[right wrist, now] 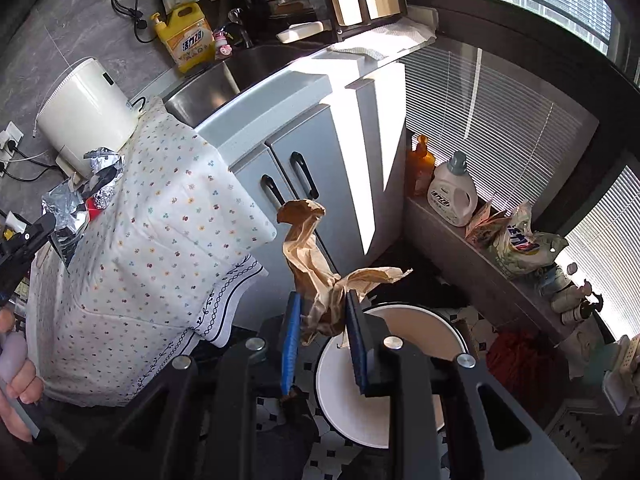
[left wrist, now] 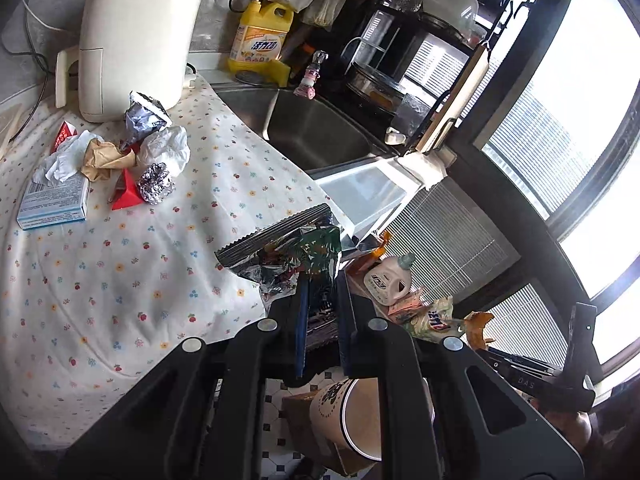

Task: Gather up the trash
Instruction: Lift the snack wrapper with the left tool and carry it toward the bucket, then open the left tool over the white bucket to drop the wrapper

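Kitchen counter, floral cloth (left wrist: 120,280). Left gripper (left wrist: 320,300) pinches foil wrapper (left wrist: 288,256) at counter edge; right gripper (right wrist: 320,320) pinches crumpled paper (right wrist: 316,276) over bin (right wrist: 400,360) (both light, crushable; grip bunched middle).

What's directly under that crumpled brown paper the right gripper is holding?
A round white bin sits below the crumpled brown paper, open and pale inside. The right gripper hides much of its interior.

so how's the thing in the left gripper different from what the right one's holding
The left gripper holds a shiny foil snack wrapper, printed dark green with a serrated edge; the right gripper holds matte, plain brown crumpled paper. The wrapper spreads wide and flattish; the paper is twisted tall and narrow. Both are pinched between the fingers, clear of the tablecloth.
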{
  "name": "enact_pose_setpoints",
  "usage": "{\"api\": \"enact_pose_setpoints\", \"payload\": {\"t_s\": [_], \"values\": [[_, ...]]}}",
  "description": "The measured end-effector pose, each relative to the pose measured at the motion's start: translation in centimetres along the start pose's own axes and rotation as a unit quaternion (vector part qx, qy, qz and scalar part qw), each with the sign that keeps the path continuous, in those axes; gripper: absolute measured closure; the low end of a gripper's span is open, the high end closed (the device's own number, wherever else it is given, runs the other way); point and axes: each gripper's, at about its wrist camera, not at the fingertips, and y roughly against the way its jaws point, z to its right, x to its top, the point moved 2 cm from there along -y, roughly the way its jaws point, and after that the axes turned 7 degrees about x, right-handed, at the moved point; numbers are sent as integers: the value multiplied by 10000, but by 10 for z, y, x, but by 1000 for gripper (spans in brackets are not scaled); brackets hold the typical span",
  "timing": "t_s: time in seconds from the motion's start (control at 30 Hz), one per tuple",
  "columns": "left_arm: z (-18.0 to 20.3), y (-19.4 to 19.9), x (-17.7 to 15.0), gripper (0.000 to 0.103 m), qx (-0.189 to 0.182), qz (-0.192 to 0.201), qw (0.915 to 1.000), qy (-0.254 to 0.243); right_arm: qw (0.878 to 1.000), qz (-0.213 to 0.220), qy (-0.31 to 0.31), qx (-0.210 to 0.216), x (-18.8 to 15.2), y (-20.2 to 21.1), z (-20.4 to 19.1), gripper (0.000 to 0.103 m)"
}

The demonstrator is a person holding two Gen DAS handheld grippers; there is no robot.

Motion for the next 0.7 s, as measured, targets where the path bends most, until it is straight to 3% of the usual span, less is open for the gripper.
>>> {"api": "enact_pose_setpoints", "payload": {"t_s": [0.17,0.23,0.3,0.43,0.7], "values": [[37,-13,-43,90,61,-376,9992,-119,9984,-558,8,61,-31,-19,34,68],[48,-19,-60,90,68,-529,9985,-133,9972,-738,62,110,-43,-25,44,52],[60,-25,-76,90,102,-654,9977,-158,9962,-854,105,154,-53,-27,52,43],[80,-34,-103,90,100,-852,9962,-173,9956,-918,79,154,-65,-23,73,41],[124,-58,-142,90,-125,-1223,9918,-337,9977,-651,-144,-100,-73,13,124,40]]}}
